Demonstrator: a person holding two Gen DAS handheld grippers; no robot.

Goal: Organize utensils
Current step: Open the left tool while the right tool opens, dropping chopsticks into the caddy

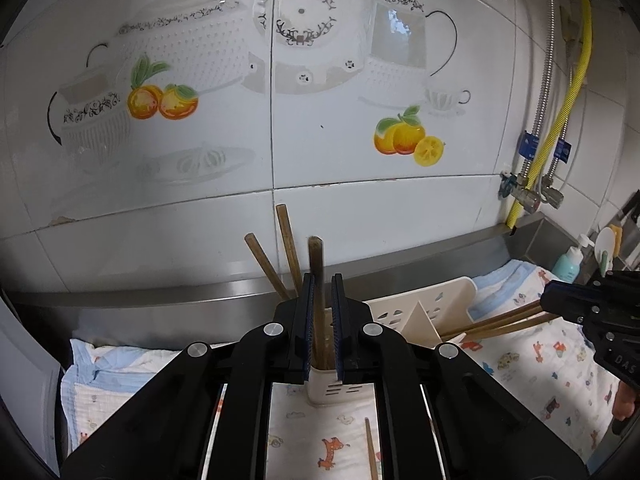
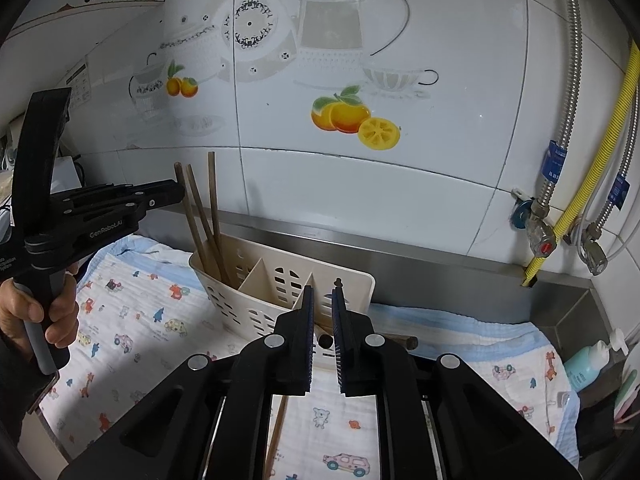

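A cream slotted utensil holder stands on a patterned cloth. Three brown chopsticks stand in its left compartment. My left gripper is around one upright chopstick, with a small gap at the right pad. In the right wrist view the left gripper is at the chopstick tops. My right gripper is slightly apart over the holder, and chopstick ends show behind its fingers. In the left wrist view the right gripper holds a bundle of chopsticks. A loose chopstick lies on the cloth.
A tiled wall with a steel backsplash runs behind the holder. Yellow and metal hoses with valves hang at the right. A teal soap bottle stands at the far right corner.
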